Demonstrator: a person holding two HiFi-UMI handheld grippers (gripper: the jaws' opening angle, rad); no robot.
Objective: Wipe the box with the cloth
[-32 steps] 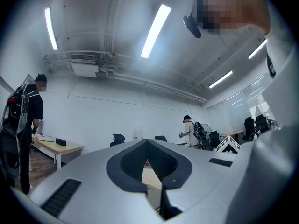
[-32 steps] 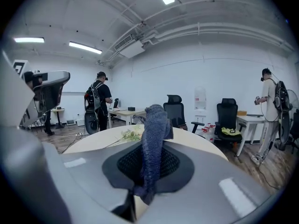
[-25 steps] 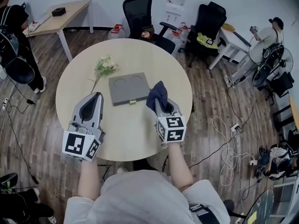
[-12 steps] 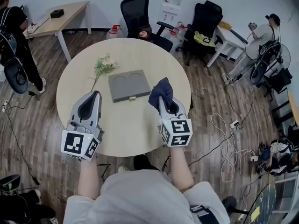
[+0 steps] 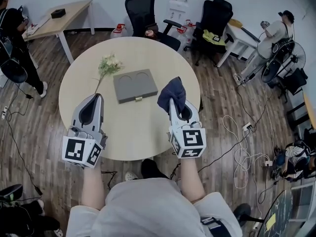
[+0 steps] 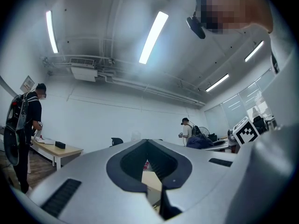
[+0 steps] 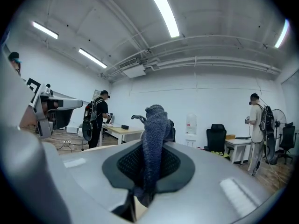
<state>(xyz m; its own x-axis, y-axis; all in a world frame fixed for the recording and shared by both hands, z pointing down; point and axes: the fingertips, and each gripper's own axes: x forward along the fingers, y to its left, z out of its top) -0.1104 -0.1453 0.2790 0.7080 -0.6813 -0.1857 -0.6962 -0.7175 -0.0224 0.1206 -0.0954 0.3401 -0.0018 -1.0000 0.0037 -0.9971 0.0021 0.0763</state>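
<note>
A flat grey box point(image 5: 135, 85) with two round dents in its lid lies on the round beige table point(image 5: 148, 127), a little beyond both grippers. My right gripper point(image 5: 174, 102) is shut on a dark blue cloth point(image 5: 172, 94), which bunches above its tips to the right of the box and apart from it. In the right gripper view the cloth point(image 7: 154, 143) stands up between the jaws. My left gripper point(image 5: 94, 98) is shut with nothing in it, held over the table to the left of the box and nearer me.
A sprig of white flowers point(image 5: 107, 67) lies left of the box. Office chairs point(image 5: 140, 11) stand behind the table, a wooden desk point(image 5: 59, 19) at the back left. People stand at the left point(image 5: 15, 38) and right point(image 5: 271, 33). Cables point(image 5: 242, 152) lie on the floor.
My right gripper with the cloth has drifted slightly right and nearer me, away from the box. The left gripper has shifted slightly left.
</note>
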